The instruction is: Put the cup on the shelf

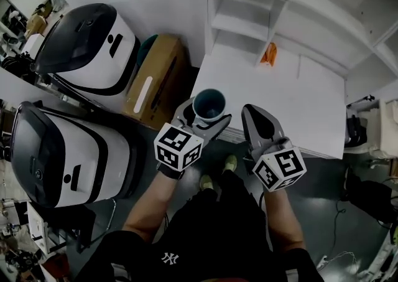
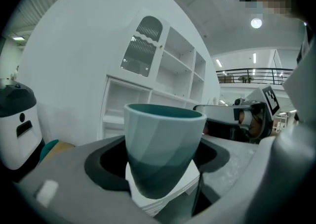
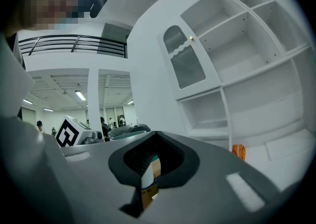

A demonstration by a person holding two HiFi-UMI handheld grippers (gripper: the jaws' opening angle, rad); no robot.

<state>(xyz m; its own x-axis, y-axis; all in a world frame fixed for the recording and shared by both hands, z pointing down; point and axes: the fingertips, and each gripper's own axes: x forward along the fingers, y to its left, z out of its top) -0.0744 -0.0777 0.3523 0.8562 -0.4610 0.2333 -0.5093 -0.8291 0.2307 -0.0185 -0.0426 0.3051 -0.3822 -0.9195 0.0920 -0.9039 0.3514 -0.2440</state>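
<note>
At the near edge of the table (image 1: pixel 292 103), the left gripper (image 1: pixel 205 117) squeezes a blue-green cup (image 1: pixel 209 104) between its jaws. The cup is upright. Just beside it, the right gripper (image 1: pixel 258 124) is closed and holds nothing. A white shelf (image 1: pixel 247 20) stands at the back of the table, with a small orange thing (image 1: pixel 268 54) near it.

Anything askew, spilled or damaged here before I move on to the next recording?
Nothing stands out. The cup sits upright in the left gripper, the right gripper is shut and empty, and the shelf looks intact. A small orange item lies at its foot.
</note>
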